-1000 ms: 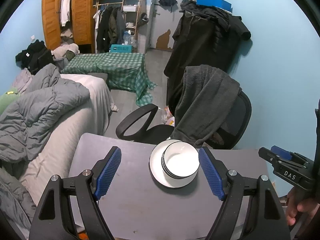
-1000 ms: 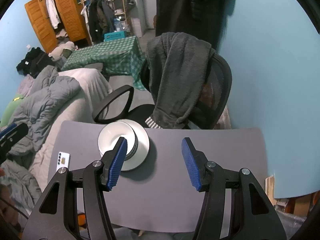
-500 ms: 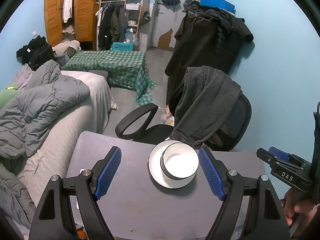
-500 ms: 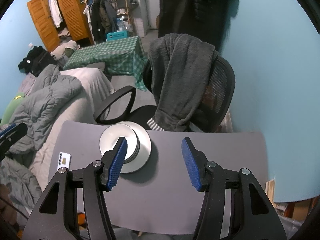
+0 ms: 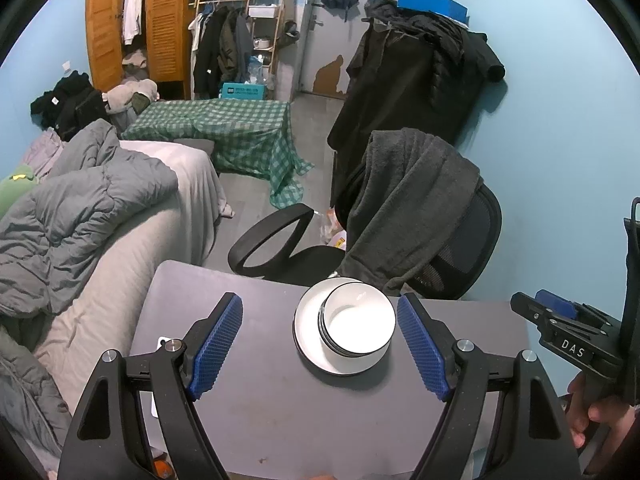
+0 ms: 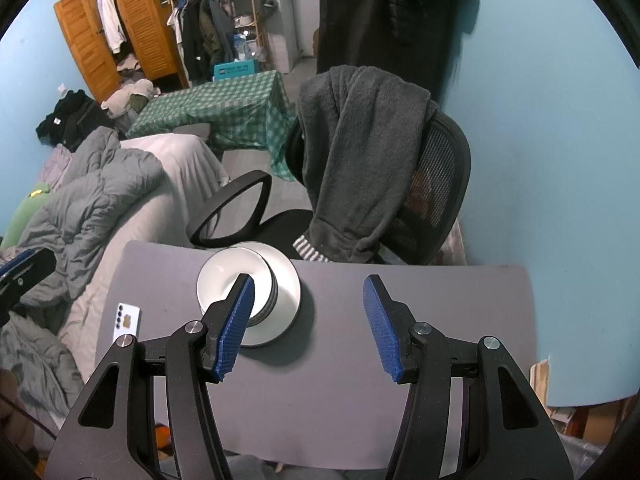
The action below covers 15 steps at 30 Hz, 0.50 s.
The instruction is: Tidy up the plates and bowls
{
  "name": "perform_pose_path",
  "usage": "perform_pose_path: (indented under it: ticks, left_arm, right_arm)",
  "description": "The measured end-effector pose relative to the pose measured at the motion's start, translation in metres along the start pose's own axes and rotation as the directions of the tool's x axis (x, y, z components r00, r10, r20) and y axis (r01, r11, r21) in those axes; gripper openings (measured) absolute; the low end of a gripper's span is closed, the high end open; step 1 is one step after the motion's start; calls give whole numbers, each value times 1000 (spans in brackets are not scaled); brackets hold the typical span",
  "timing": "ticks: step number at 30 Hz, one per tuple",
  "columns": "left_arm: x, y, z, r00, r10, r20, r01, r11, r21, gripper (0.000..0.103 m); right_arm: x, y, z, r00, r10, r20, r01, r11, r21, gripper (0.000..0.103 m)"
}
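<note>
A stack of white bowls [image 5: 357,327] with dark rims sits on a white plate [image 5: 306,332] near the far edge of the grey table [image 5: 280,408]. My left gripper [image 5: 320,340] hovers above the table, open, its blue pads apart on either side of the stack without touching it. In the right wrist view the bowls [image 6: 224,280] and plate [image 6: 288,284] lie to the left, partly behind the left pad. My right gripper [image 6: 310,322] is open over bare table, with nothing between its fingers. The right gripper's side [image 5: 568,332] also shows at the left wrist view's right edge, held by a hand [image 5: 592,412].
A white phone [image 6: 127,322] lies near the table's left edge. Behind the table stands a black office chair [image 6: 436,184] draped with a dark grey towel [image 6: 360,152]. A bed with a grey duvet [image 5: 72,216] is on the left, a blue wall on the right.
</note>
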<state>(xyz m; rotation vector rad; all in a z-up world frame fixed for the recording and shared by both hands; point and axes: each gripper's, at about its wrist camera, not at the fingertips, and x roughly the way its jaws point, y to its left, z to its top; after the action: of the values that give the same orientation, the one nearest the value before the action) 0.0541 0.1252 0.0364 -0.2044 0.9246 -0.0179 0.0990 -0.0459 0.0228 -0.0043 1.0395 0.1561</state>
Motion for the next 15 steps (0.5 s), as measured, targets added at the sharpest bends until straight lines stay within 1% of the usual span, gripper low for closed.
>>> perform_pose_path:
  ticks: [15]
  left_arm:
    - [1,-3,-3,1000,2,-11,-2,1000,3,81]
  right_arm:
    - [1,-1,-1,1000,2,-4,-2,1000,-3,55]
